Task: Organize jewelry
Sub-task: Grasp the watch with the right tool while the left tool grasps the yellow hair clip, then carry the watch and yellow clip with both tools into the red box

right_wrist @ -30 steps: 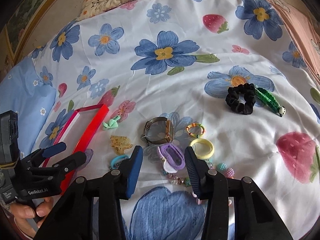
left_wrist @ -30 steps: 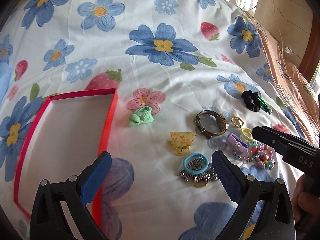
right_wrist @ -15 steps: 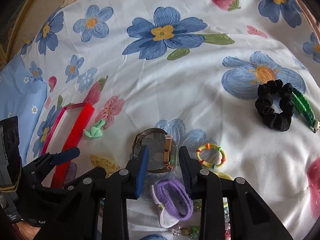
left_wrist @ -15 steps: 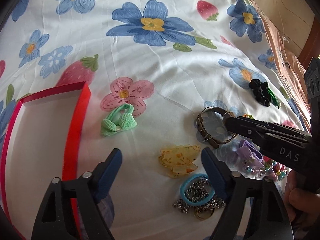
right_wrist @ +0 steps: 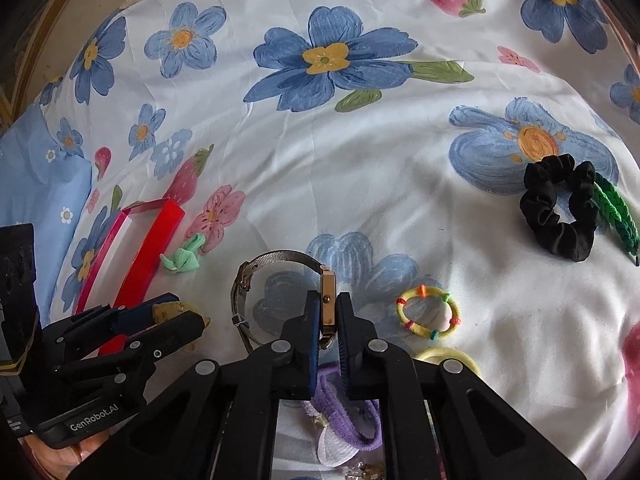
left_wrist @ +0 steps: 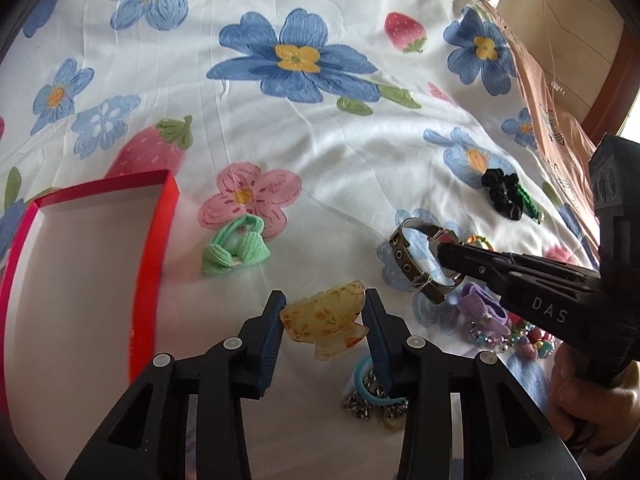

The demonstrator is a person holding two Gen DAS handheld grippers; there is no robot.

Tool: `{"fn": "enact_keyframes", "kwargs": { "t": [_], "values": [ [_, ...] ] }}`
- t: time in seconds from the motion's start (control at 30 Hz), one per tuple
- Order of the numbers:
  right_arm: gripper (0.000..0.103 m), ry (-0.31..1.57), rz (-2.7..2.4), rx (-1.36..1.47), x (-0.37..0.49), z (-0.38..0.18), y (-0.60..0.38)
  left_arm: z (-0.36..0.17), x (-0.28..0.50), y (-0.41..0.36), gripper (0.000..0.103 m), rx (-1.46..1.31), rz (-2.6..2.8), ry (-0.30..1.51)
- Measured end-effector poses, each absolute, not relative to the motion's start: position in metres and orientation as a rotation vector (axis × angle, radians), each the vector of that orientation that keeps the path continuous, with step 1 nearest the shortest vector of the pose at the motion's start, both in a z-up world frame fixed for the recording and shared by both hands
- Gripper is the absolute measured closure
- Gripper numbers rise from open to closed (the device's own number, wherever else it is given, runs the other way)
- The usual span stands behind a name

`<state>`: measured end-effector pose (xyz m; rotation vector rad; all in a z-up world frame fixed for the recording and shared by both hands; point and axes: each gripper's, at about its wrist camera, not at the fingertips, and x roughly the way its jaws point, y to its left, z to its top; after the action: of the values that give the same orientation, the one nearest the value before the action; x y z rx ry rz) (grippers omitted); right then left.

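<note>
My left gripper (left_wrist: 323, 308) is shut on a yellow translucent hair claw (left_wrist: 323, 320) that lies on the floral bedsheet. My right gripper (right_wrist: 329, 314) is shut on the gold case of a wristwatch (right_wrist: 326, 304), whose metal mesh band loops out to the left; the watch also shows in the left wrist view (left_wrist: 416, 264). A red box (left_wrist: 154, 248) with a white inside sits at the left and also shows in the right wrist view (right_wrist: 154, 248). A green hair tie (left_wrist: 234, 246) lies between the box and the claw.
A black scrunchie (right_wrist: 560, 210) and a green braided tie (right_wrist: 616, 216) lie far right. A yellow beaded tie (right_wrist: 428, 312), a yellow ring (right_wrist: 452, 358), a purple tie (right_wrist: 352, 420), a blue ring on chains (left_wrist: 370, 388) and beads (left_wrist: 520, 336) lie close by.
Both grippers moved forward and closed: the left onto the yellow hair claw, the right onto the watch case.
</note>
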<state>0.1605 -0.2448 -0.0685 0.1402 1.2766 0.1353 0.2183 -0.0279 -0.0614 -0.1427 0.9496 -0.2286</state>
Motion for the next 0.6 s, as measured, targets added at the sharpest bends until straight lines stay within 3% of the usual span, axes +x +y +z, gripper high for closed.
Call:
{"fn": "enact_keyframes", "kwargs": {
  "t": [0.6],
  "values": [
    [0.096, 1.237, 0.298, 0.120, 0.157, -0.043, -0.165, -0.016, 0.139, 0.065, 0.065, -0.243, -0.091, 0.869]
  ]
}}
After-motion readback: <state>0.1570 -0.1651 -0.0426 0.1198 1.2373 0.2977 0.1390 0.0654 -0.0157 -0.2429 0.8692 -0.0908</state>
